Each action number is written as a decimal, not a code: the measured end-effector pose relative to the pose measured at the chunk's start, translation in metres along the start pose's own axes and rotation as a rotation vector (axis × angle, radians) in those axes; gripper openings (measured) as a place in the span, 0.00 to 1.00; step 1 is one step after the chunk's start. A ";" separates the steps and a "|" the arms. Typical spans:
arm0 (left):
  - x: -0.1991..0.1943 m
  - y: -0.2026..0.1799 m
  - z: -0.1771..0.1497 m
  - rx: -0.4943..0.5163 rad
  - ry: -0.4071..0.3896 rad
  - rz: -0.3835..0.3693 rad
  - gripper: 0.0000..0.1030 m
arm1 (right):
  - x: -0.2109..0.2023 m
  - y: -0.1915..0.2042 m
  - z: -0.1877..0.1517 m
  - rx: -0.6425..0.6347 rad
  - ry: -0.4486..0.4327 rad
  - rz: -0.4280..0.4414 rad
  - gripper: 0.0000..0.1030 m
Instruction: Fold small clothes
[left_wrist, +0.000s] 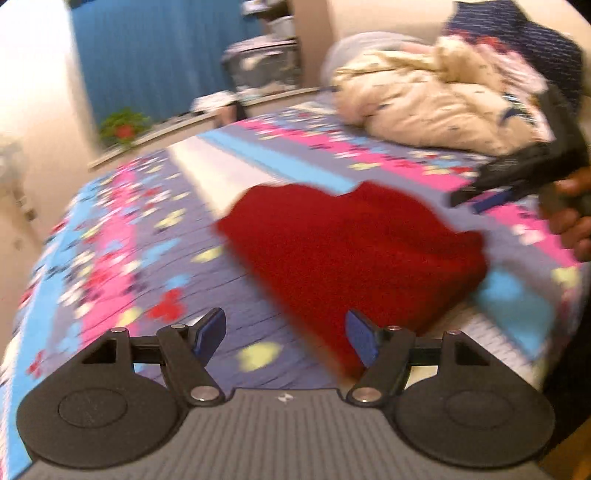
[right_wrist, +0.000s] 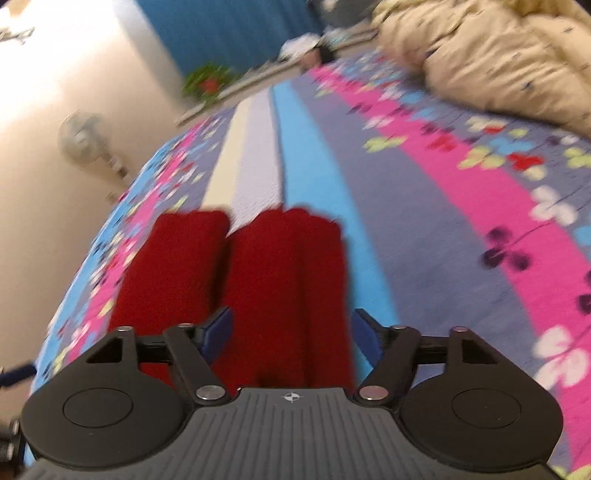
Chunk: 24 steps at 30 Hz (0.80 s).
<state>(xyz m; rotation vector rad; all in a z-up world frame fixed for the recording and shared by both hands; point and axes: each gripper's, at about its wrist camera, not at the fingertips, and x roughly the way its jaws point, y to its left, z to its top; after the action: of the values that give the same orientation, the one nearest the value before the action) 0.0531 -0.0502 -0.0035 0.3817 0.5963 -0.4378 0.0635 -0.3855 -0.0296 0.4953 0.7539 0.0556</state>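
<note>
On the bedspread (right_wrist: 424, 206), red garment (right_wrist: 280, 280) before right hand-held gripper (right_wrist: 291, 334)

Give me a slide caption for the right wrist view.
Open right tongs above a folded red garment on a floral bedspread.

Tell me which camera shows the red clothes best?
The left wrist view: the whole red garment lies on the bedspread there. The right wrist view sees only its near part, cut off below.
</note>
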 end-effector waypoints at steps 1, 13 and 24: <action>-0.003 0.016 -0.007 -0.037 0.007 0.017 0.75 | 0.004 0.002 -0.002 0.000 0.023 0.011 0.77; 0.001 0.083 -0.033 -0.284 0.045 0.198 0.76 | 0.034 0.037 -0.027 -0.192 0.158 -0.018 0.59; 0.003 0.060 -0.031 -0.194 0.017 0.200 0.76 | -0.012 0.045 -0.020 -0.260 -0.075 0.079 0.21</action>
<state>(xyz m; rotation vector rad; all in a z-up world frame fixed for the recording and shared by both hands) 0.0711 0.0141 -0.0165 0.2569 0.6044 -0.1835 0.0465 -0.3399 -0.0139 0.2776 0.6418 0.2054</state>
